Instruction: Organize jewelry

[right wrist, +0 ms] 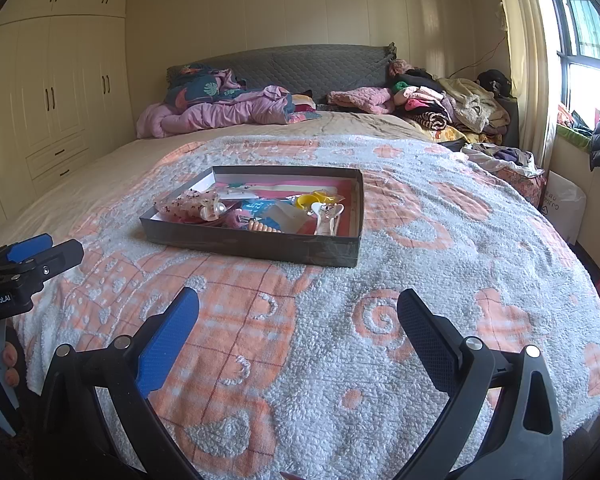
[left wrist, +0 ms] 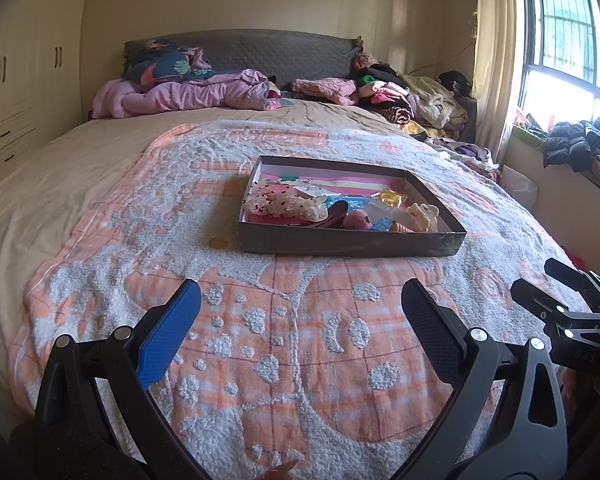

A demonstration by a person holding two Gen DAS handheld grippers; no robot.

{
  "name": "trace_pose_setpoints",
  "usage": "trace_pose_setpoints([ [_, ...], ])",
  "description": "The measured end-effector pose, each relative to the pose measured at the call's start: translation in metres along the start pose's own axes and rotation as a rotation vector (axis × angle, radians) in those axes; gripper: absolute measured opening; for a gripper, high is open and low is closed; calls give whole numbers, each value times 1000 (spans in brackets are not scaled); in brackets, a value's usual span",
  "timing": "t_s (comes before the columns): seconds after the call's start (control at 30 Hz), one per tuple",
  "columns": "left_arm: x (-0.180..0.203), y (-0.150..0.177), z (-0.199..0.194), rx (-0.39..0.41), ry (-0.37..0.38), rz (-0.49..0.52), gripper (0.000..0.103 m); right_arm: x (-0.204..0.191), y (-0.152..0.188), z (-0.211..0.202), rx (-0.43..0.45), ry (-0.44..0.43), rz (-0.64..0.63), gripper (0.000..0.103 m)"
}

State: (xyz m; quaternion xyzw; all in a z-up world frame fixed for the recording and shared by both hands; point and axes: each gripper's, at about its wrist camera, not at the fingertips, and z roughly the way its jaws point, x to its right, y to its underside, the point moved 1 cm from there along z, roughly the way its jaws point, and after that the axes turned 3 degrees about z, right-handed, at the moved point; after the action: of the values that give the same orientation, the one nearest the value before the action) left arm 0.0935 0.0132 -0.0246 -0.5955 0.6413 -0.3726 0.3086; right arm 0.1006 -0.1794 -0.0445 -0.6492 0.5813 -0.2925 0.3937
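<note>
A shallow dark box [left wrist: 348, 244] [right wrist: 256, 246] stands on the orange-and-white blanket in the middle of the bed. It holds a jumble of hair clips, a white claw clip [left wrist: 424, 214], a yellow ring-shaped piece [right wrist: 312, 199] and small packets. My left gripper [left wrist: 300, 300] hovers open over the blanket short of the box, nothing between its fingers. My right gripper [right wrist: 298, 308] is open and empty too, near the bed's foot. Each gripper shows at the edge of the other's view: the right gripper [left wrist: 556, 292], the left gripper [right wrist: 44, 250].
Pink bedding [left wrist: 188, 94] and a pile of folded clothes [left wrist: 412, 98] lie at the grey headboard. White wardrobes [right wrist: 52, 92] line the left wall. A curtain and window [left wrist: 564, 40] are on the right, with dark jackets [left wrist: 580, 142] on the sill.
</note>
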Motion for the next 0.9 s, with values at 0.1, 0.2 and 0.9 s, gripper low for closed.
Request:
trace_pose_setpoints([
  [0.1,1,0,0,-1,6,-1,92,0,0,0,1,0,-1,97],
  [0.2,1,0,0,-3,14,-1,92,0,0,0,0,-1,-1,97],
  [0.9,-3,-7,5,34,-30,-5,92,12,-7,6,-3,19,11,97],
])
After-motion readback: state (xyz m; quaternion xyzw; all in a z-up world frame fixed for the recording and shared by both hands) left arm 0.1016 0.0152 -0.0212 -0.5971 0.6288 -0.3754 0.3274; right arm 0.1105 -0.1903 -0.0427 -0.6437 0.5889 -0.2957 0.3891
